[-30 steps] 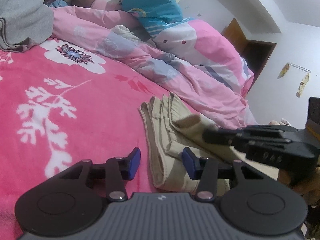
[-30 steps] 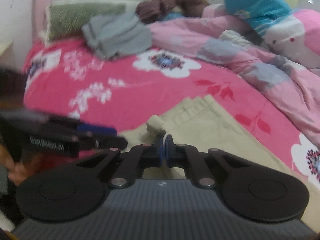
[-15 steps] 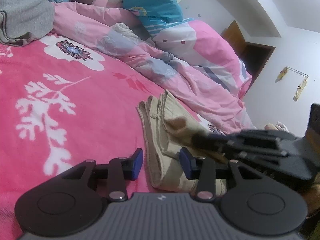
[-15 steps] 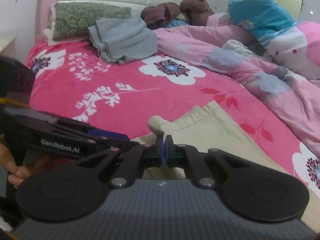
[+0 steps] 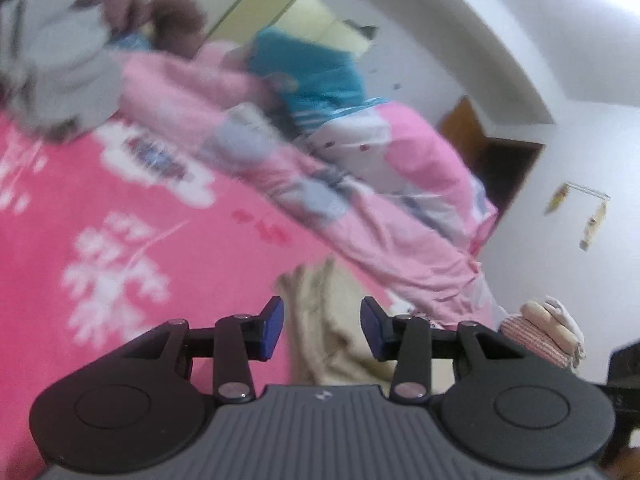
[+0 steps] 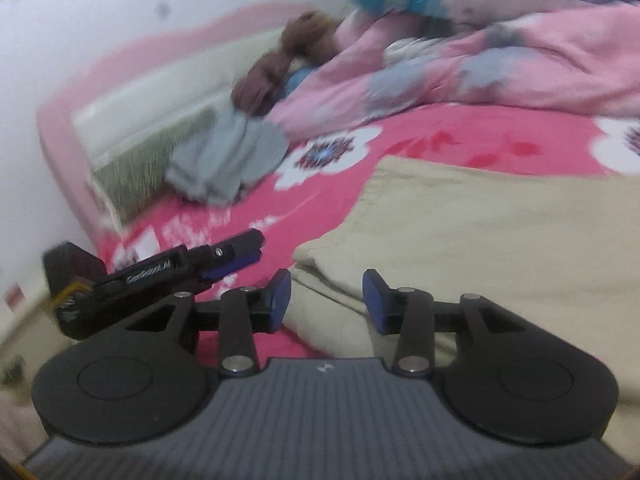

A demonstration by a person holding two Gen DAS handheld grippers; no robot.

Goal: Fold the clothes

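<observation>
The right gripper is seen with its jaws opening over the folded edge of the beige trousers, which are spread on the pink bedcover. The left gripper is seen beside them. A grey garment is laid near the headboard.

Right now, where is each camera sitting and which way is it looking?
Left wrist: on the left claw, open, looking across the pink bed over the beige clothes toward the crumpled quilt.
Right wrist: on the right claw, jaws opening with nothing gripped, facing the headboard; the left claw shows.
Both show the beige clothes, quilt and grey garment.
</observation>
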